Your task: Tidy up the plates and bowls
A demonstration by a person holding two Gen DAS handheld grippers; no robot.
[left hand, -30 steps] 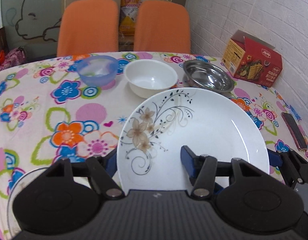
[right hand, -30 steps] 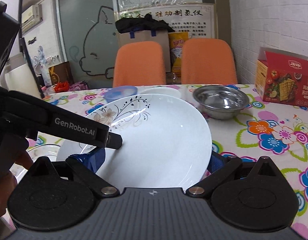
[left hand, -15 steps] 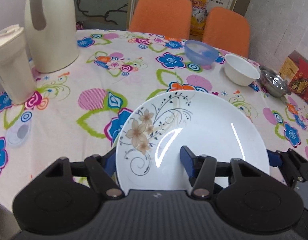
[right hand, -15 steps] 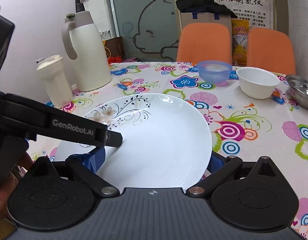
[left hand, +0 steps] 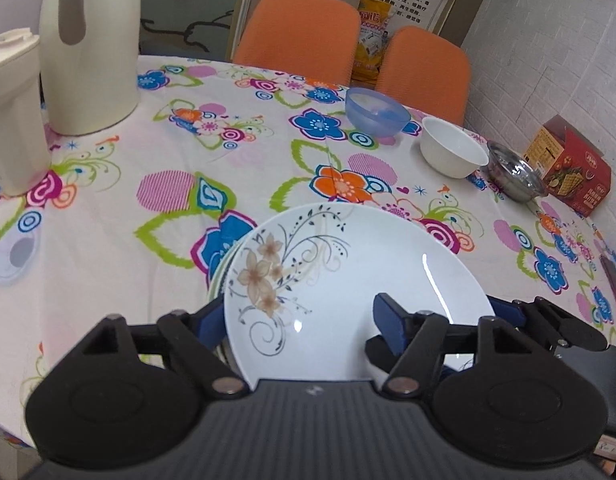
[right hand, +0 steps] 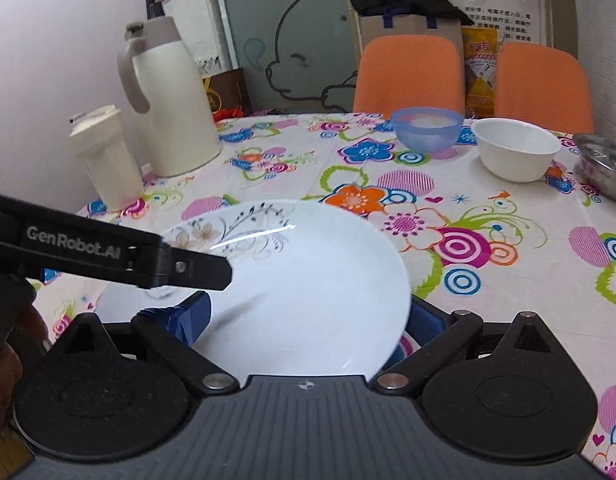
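Note:
A white plate with a flower print [left hand: 348,280] [right hand: 308,272] is held level, low over the flowered tablecloth near the table's front edge. My left gripper [left hand: 299,316] is shut on its near rim, one blue pad under the left edge and the other on top. My right gripper [right hand: 308,316] is shut on the same plate from the right. The rim of another plate [left hand: 219,268] peeks out just beneath its left edge. A blue bowl [left hand: 376,116], a white bowl [left hand: 452,152] and a steel bowl [left hand: 514,176] stand in a row at the far right.
A cream thermos jug [left hand: 87,40] and a lidded cream tumbler [left hand: 11,112] stand at the far left. A red box [left hand: 568,172] and a phone [left hand: 614,284] lie near the right edge. Two orange chairs [left hand: 299,28] are behind the table.
Both grippers have carried the plate leftwards, away from the bowls, and lowered it over the other plate. The jug and tumbler have come into view.

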